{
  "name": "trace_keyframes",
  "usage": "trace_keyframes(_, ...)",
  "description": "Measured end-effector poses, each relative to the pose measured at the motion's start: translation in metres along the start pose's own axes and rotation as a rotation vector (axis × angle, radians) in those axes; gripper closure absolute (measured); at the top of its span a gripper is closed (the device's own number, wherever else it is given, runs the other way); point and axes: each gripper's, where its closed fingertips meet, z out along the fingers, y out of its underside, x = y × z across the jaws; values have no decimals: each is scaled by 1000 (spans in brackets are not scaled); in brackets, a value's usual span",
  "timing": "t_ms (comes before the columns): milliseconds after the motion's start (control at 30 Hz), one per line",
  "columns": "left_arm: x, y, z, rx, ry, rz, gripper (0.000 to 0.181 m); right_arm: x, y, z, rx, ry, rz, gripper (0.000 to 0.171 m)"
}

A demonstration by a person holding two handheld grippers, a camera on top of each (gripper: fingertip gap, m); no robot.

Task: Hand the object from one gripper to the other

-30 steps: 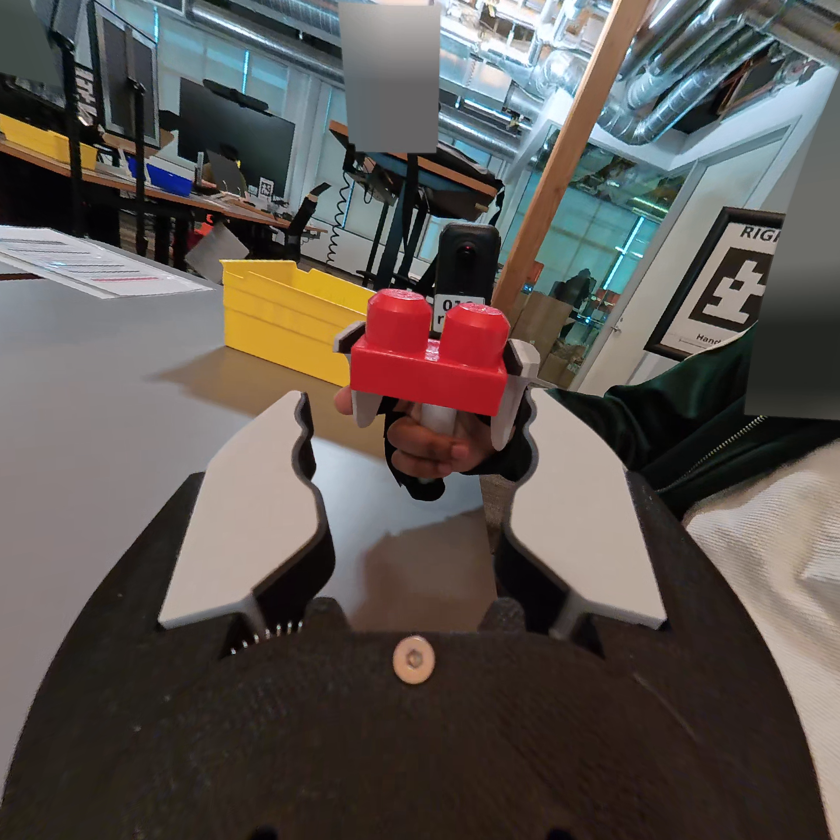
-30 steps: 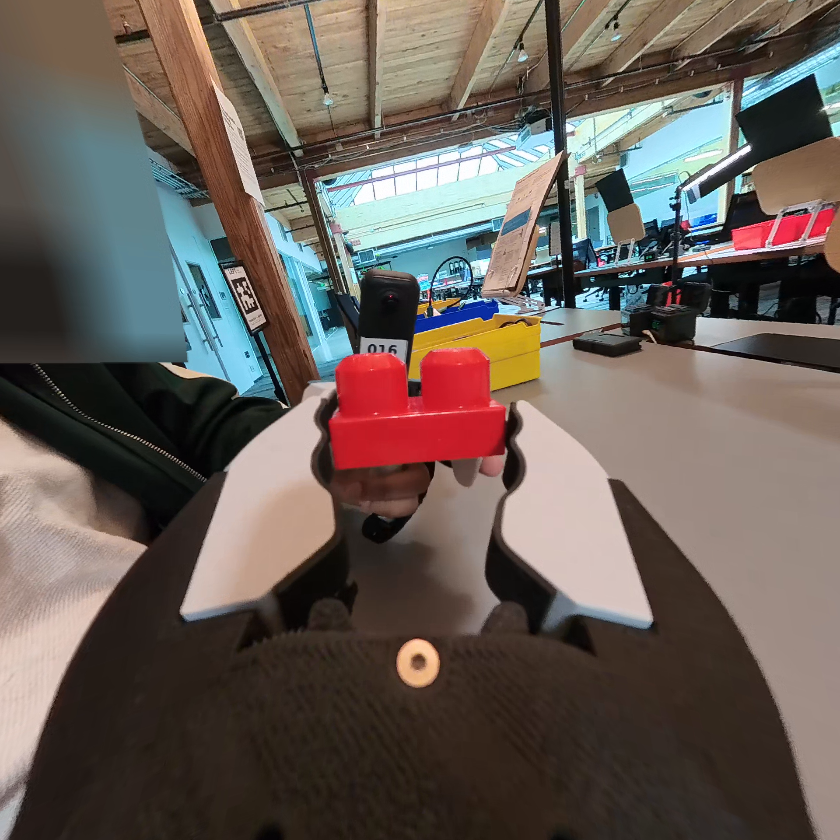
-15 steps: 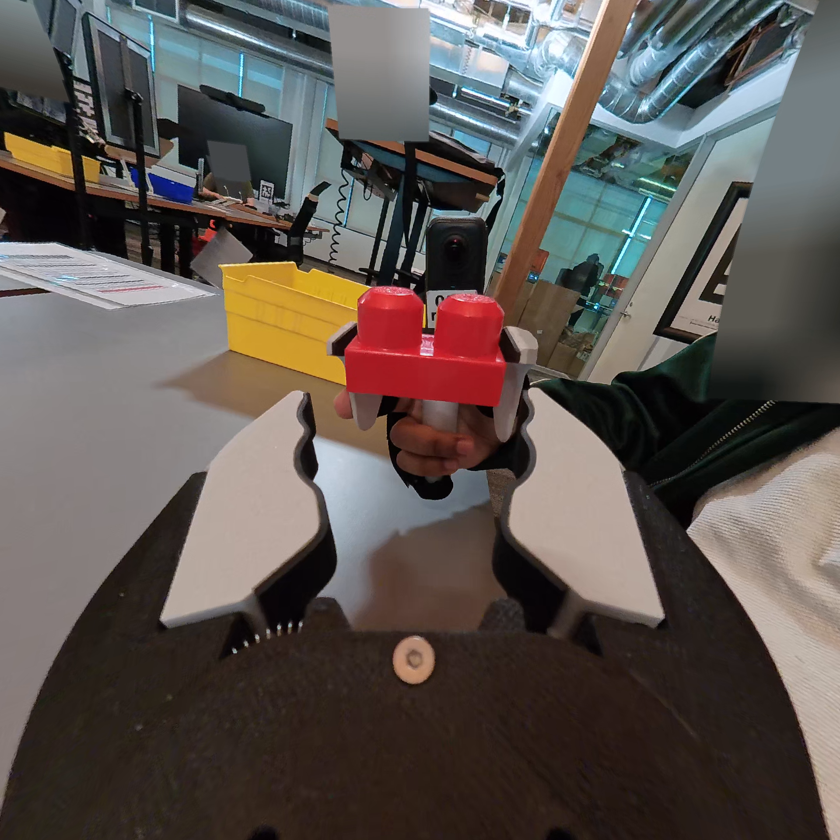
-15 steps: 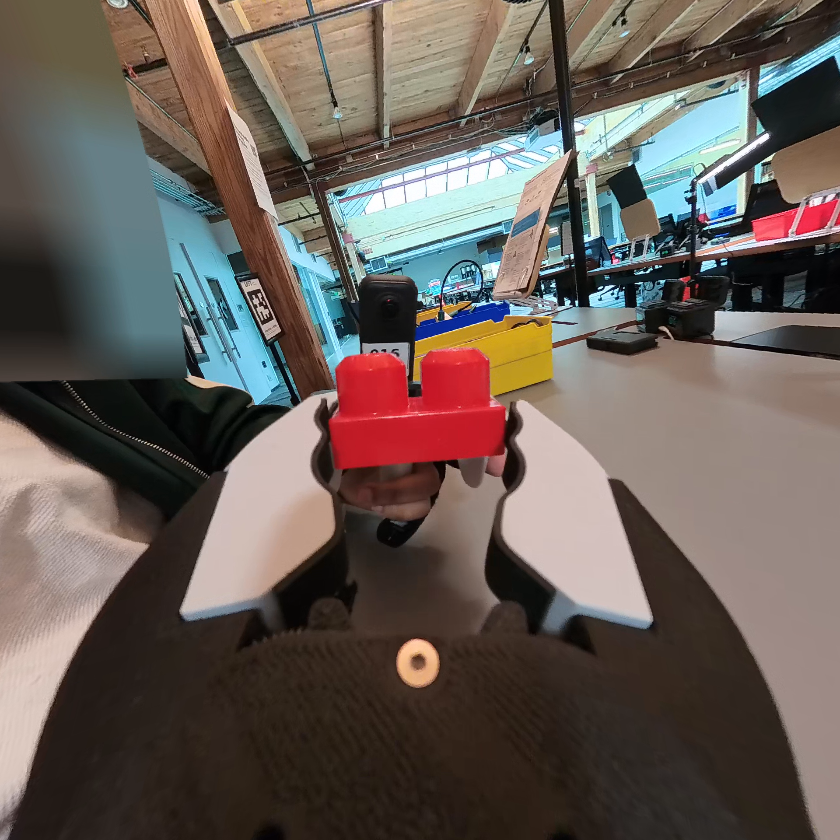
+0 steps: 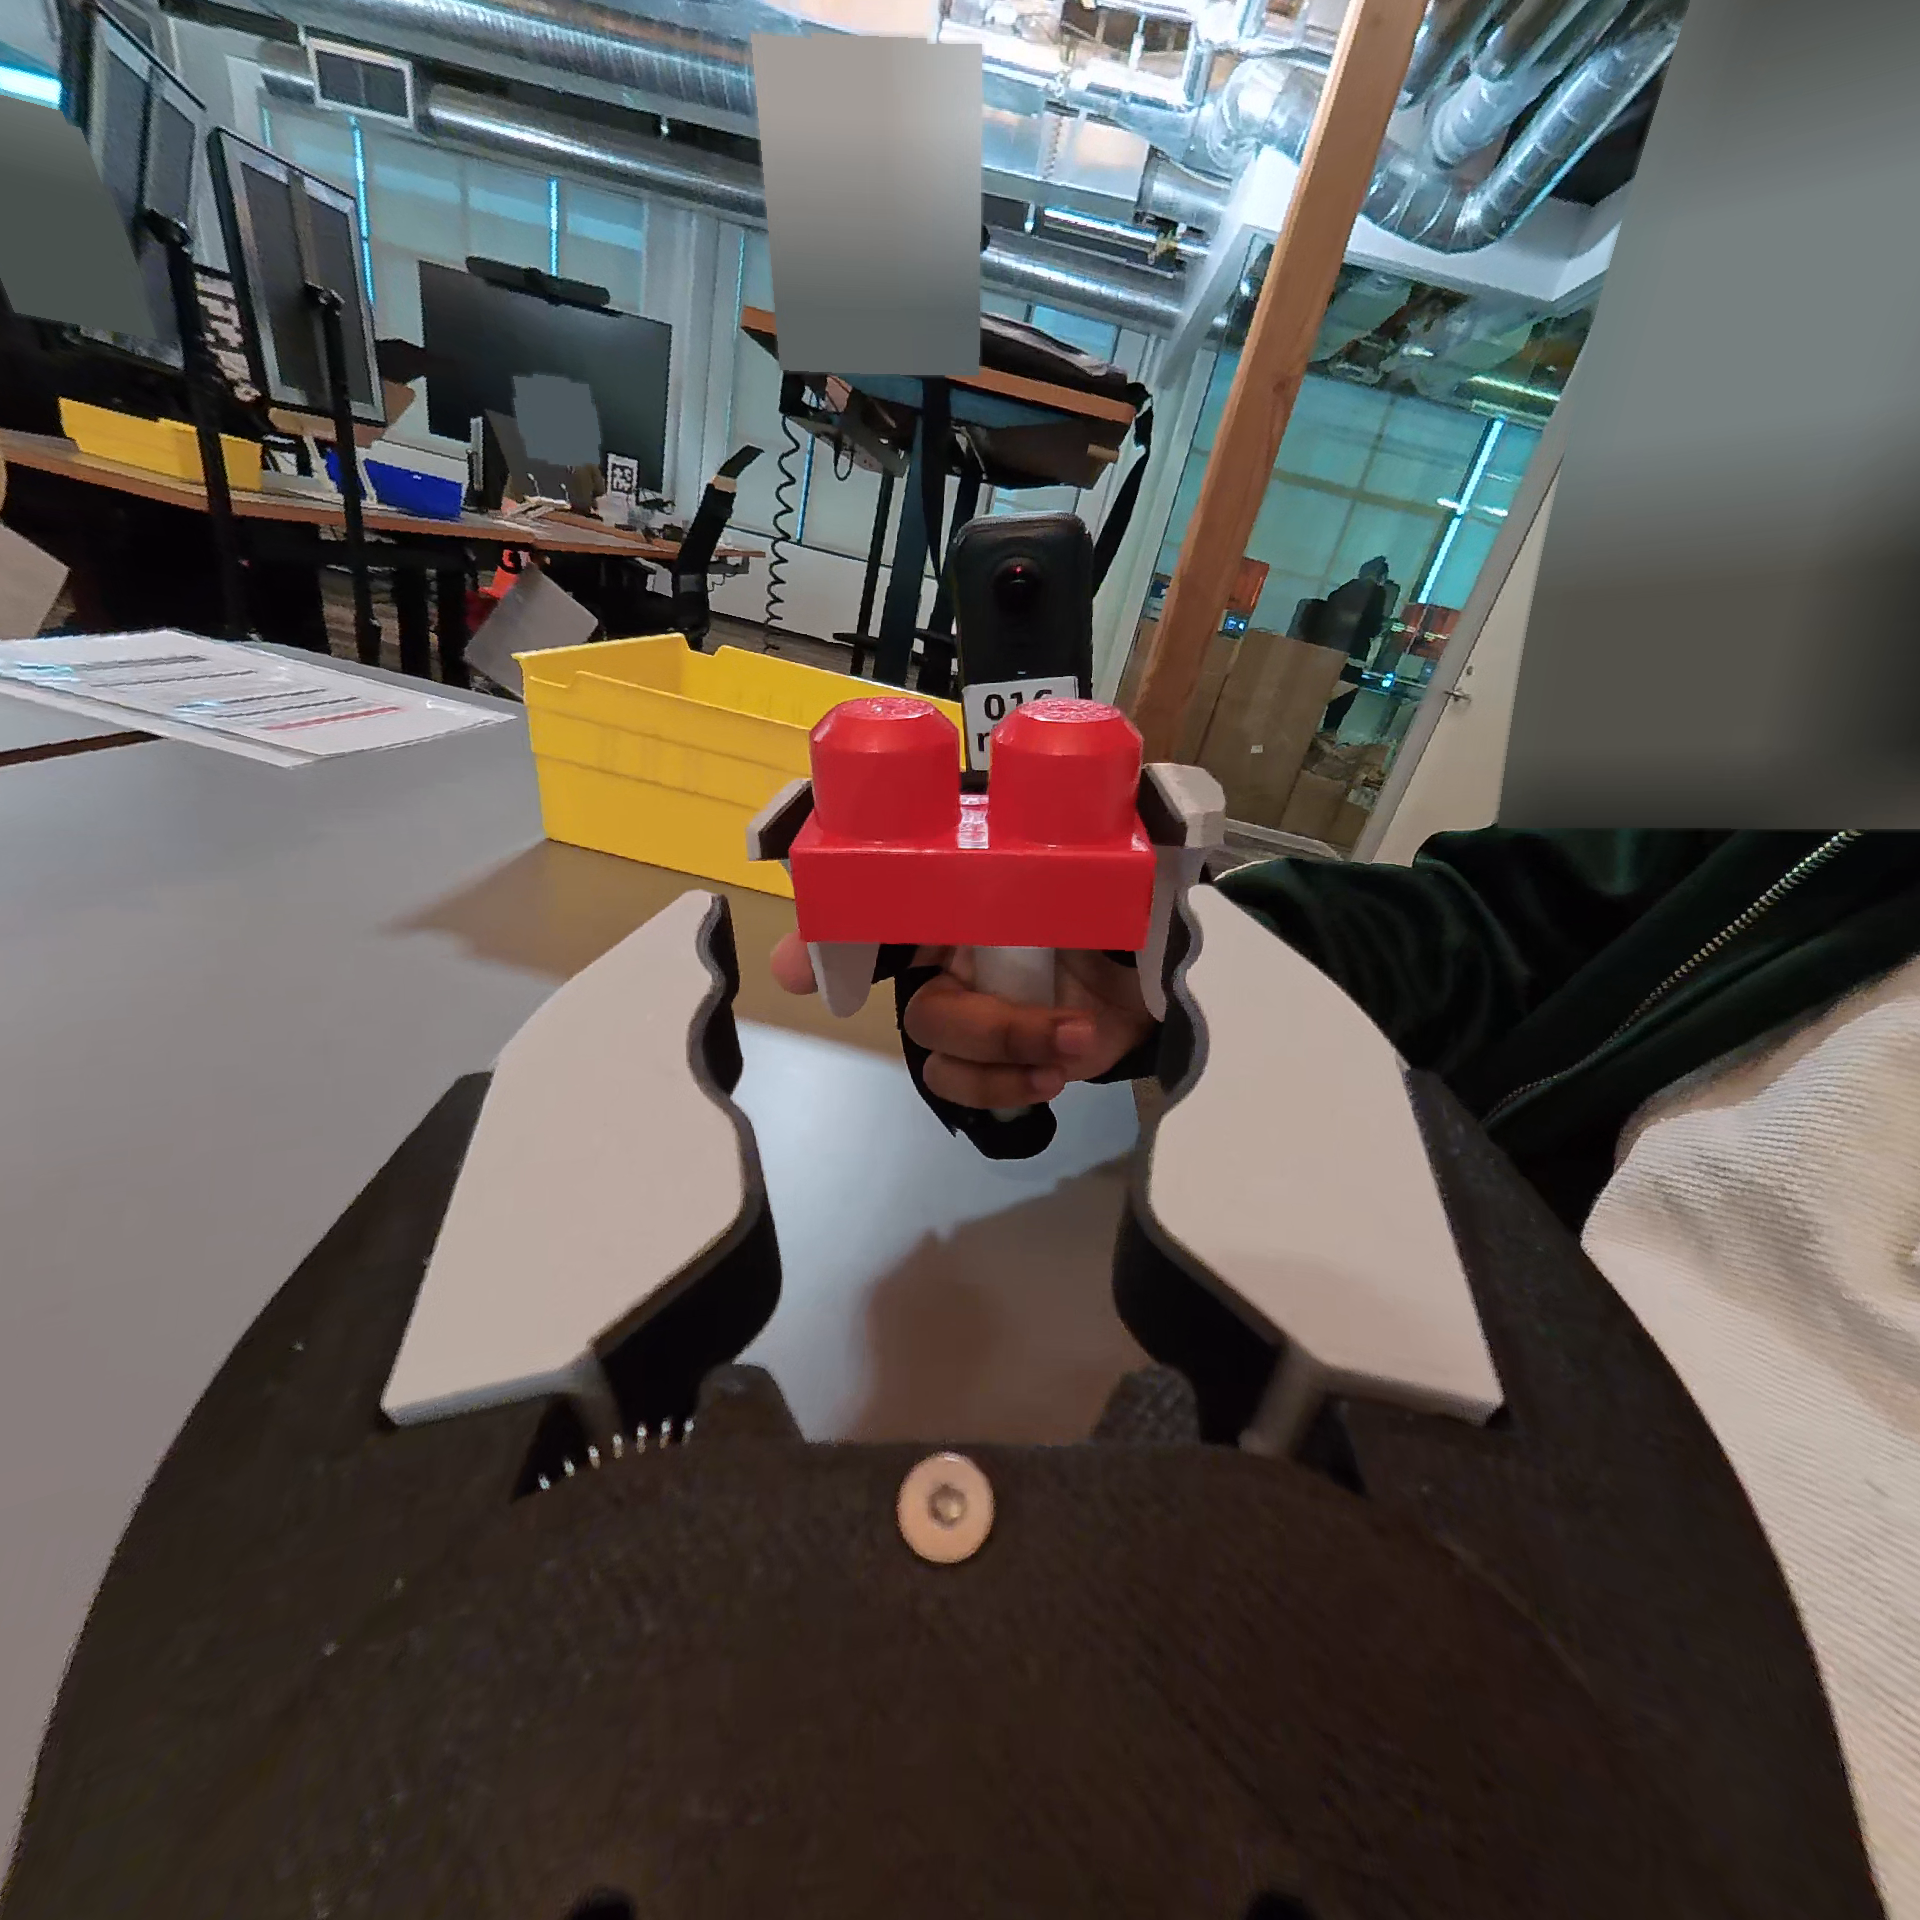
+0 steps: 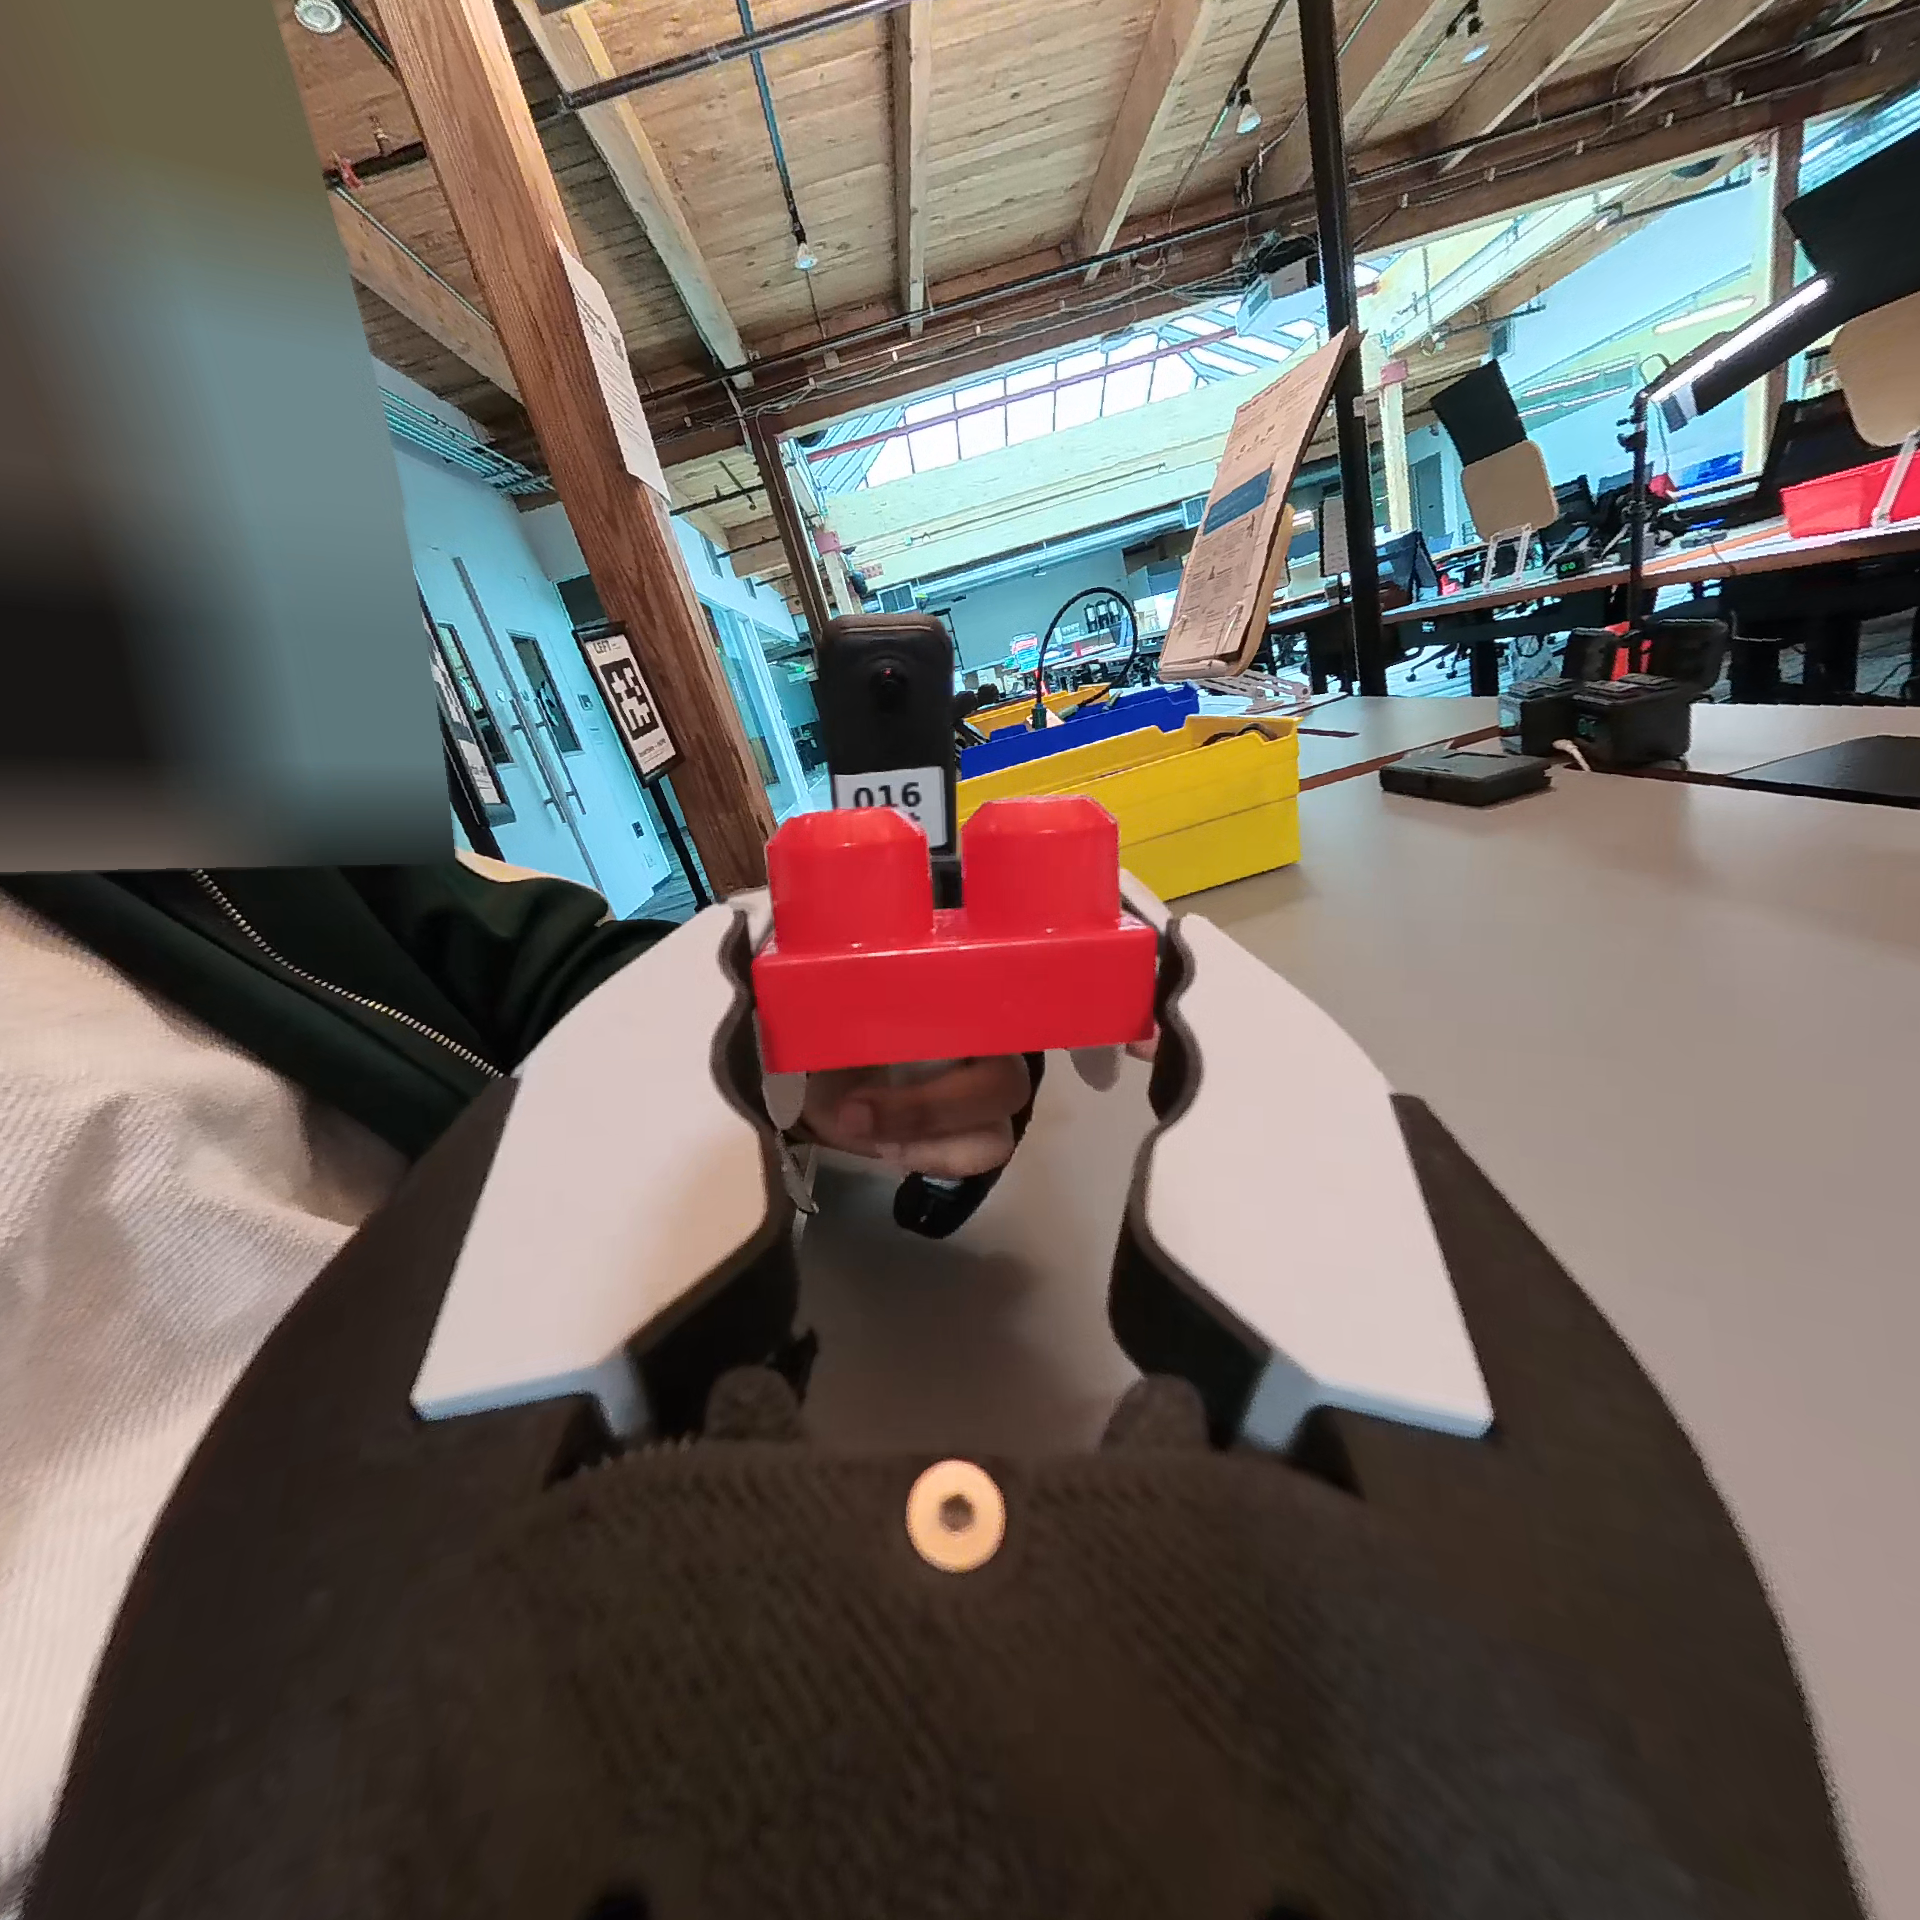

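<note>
Gripping: red block (image 6: 951, 982) clamped between right gripper (image 6: 951, 997) fingers, studs up, above grey table (image 6: 1558, 1039)
Left gripper (image 5: 951, 997): spread wide, empty, facing block
Behind: yellow bin (image 5: 644, 758)

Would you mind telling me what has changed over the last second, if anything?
Very little. The red brick stays clamped in the right gripper, and the left gripper stays open facing it, jaws short of the brick. In the left wrist view the brick has drifted slightly closer. No handover yet; the yellow bin has not moved.
</note>
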Motion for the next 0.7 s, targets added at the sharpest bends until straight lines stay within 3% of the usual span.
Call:
trace_keyframes(367, 3, 7, 4, -36, -2, 31, 102, -3, 3, 4, -8, 1, -18, 96)
trace_keyframes(700, 5, 5, 3, -39, 7, 27, 113, -2, 4, 4, -11, 11, -28, 96)
